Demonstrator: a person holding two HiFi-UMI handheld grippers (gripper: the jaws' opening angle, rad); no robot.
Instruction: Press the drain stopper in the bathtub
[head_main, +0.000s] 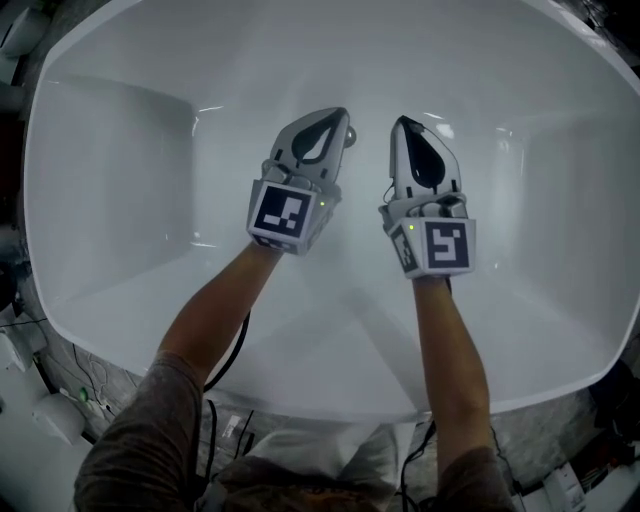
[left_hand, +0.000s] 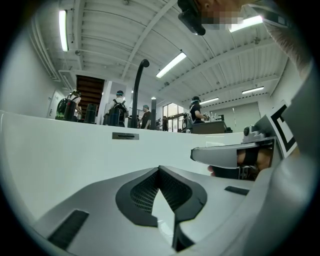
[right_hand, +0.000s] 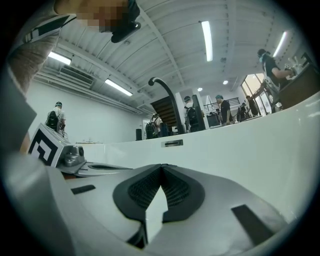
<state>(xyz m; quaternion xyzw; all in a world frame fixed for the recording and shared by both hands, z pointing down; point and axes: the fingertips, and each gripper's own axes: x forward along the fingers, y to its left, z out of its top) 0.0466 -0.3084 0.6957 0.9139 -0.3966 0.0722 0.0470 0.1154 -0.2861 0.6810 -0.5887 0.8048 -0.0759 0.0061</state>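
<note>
- A small grey piece that may be the drain stopper (head_main: 351, 136) peeks out on the bathtub (head_main: 120, 200) floor, touching or just beside the right edge of the left gripper (head_main: 338, 114) tip. It is too small and too covered to be sure.
- It lies between the two tools, nearer the left one. The right gripper (head_main: 403, 124) tip is just beside it, apart from it.
- Which way the piece points, and its long axis, cannot be told. Neither gripper view shows it.
- The left gripper's jaws are together at the tips, with only a narrow diamond-shaped gap behind them and nothing in it.
- The right gripper's jaws meet the same way and grip nothing.
- Both tools sit side by side, apart, low inside the white tub and pointing away from the person toward the far wall, where an overflow slot (left_hand: 125, 135) shows.
- A dark curved faucet (left_hand: 139, 85) rises behind that wall, with people (left_hand: 119, 107) standing well beyond.
- The left forearm (head_main: 215, 310) slants up and to the right from the bottom of the head view. The right forearm (head_main: 450, 350) runs nearly straight up. Both are bare below grey sleeves.
- Each marker cube (head_main: 285, 213) faces the head camera.
</note>
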